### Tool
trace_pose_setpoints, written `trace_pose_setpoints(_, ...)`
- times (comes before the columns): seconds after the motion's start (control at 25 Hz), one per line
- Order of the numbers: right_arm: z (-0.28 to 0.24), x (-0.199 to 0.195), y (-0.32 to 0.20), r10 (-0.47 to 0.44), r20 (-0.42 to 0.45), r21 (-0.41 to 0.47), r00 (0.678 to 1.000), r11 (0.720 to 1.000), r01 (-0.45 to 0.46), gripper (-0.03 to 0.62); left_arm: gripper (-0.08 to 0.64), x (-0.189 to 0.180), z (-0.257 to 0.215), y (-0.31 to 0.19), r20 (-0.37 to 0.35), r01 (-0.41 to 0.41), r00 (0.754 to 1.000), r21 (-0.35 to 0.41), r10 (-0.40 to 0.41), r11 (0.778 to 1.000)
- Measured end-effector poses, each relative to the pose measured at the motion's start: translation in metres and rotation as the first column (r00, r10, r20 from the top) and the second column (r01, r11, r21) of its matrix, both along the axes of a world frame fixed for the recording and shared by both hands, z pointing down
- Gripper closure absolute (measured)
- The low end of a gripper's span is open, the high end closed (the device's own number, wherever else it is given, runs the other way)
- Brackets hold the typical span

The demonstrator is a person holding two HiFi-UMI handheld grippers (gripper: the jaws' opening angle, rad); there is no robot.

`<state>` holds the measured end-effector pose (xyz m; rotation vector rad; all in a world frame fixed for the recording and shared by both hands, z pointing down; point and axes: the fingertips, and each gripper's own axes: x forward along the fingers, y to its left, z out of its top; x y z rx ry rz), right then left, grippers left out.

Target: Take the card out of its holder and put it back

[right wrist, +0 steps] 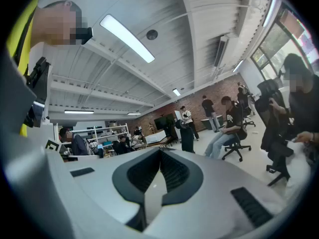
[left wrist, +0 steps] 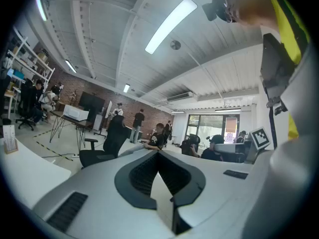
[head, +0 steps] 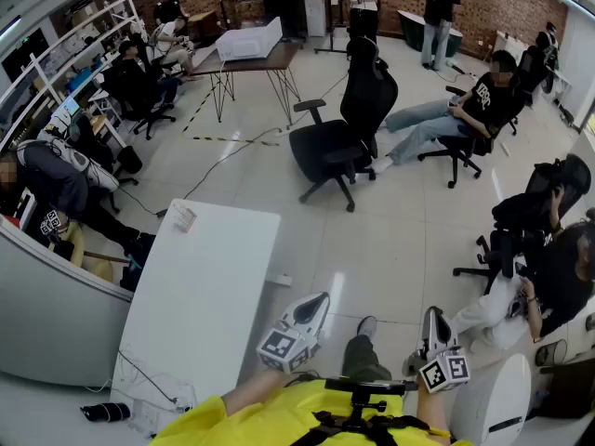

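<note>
The card stands in its small clear holder (head: 181,216) at the far left corner of the white table (head: 204,305). In the left gripper view the card holder (left wrist: 8,138) shows at the far left edge. My left gripper (head: 321,297) is held close to my body, right of the table, pointing away from me; its jaws meet at the tips with nothing between them (left wrist: 159,152). My right gripper (head: 430,312) hangs further right over the floor, also shut and empty (right wrist: 160,151). Both are well short of the holder.
A black office chair (head: 344,137) stands on the floor beyond the table. Several people sit around the room. A curved grey desk (head: 46,314) borders the table's left side. A cable and a dark object (head: 107,412) lie at the table's near corner.
</note>
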<state>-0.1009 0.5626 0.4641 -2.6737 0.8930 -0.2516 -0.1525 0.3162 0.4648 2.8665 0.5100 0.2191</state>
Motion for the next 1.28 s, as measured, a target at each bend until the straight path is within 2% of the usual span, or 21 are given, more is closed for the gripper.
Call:
trace_pose_setpoints(0.2, 0.000, 0.121, -0.021, -0.122, -0.019, 0.042, 0.992, 0.992, 0.123, 0.588, 0.555, 0.089, 0.012, -0.013, 0.003, 0.112, 0.994, 0.020, -0.113, 0.993)
trace_pose_setpoints(0.4, -0.006, 0.213, -0.056, -0.308, -0.068, 0.036, 0.949, 0.950, 0.311, 0.588, 0.555, 0.155, 0.002, -0.021, 0.001, 0.230, 0.973, -0.022, -0.230, 0.973)
trace_pose_setpoints(0.48, 0.001, 0.249, -0.073, -0.363, -0.053, 0.039, 0.930, 0.930, 0.365, 0.588, 0.555, 0.174, -0.014, -0.027, -0.020, 0.280, 0.960, -0.011, -0.280, 0.960)
trace_pose_setpoints(0.6, 0.014, 0.278, -0.103, -0.430, -0.008, 0.049, 0.903, 0.902, 0.430, 0.588, 0.555, 0.178, -0.018, -0.044, -0.011, 0.357, 0.934, 0.015, -0.357, 0.934)
trace_pose_setpoints(0.68, 0.023, 0.290, -0.127, -0.470, 0.013, 0.051, 0.883, 0.882, 0.468, 0.588, 0.555, 0.179, -0.007, -0.067, 0.015, 0.422, 0.906, 0.035, -0.423, 0.906)
trace_pose_setpoints(0.84, 0.029, 0.313, -0.185, -0.545, 0.049, 0.046, 0.837, 0.839, 0.543, 0.588, 0.556, 0.195, 0.006, -0.125, 0.053, 0.536, 0.842, 0.015, -0.536, 0.844)
trace_pose_setpoints(1.04, 0.022, 0.344, -0.274, -0.639, 0.029, -0.045, 0.769, 0.767, 0.640, 0.588, 0.556, 0.232, 0.017, -0.209, 0.014, 0.607, 0.794, -0.016, -0.607, 0.794)
trace_pose_setpoints(1.12, 0.020, 0.360, -0.319, -0.677, 0.020, -0.069, 0.736, 0.734, 0.676, 0.588, 0.556, 0.243, 0.014, -0.250, -0.009, 0.642, 0.767, -0.022, -0.642, 0.767)
trace_pose_setpoints(1.2, 0.015, 0.371, -0.366, -0.726, 0.009, -0.083, 0.688, 0.685, 0.724, 0.586, 0.556, 0.244, 0.010, -0.292, -0.017, 0.695, 0.718, -0.030, -0.695, 0.719)
trace_pose_setpoints(1.28, 0.006, 0.379, -0.416, -0.789, 0.001, -0.090, 0.615, 0.612, 0.786, 0.586, 0.556, 0.238, 0.006, -0.331, -0.025, 0.755, 0.654, -0.033, -0.756, 0.655)
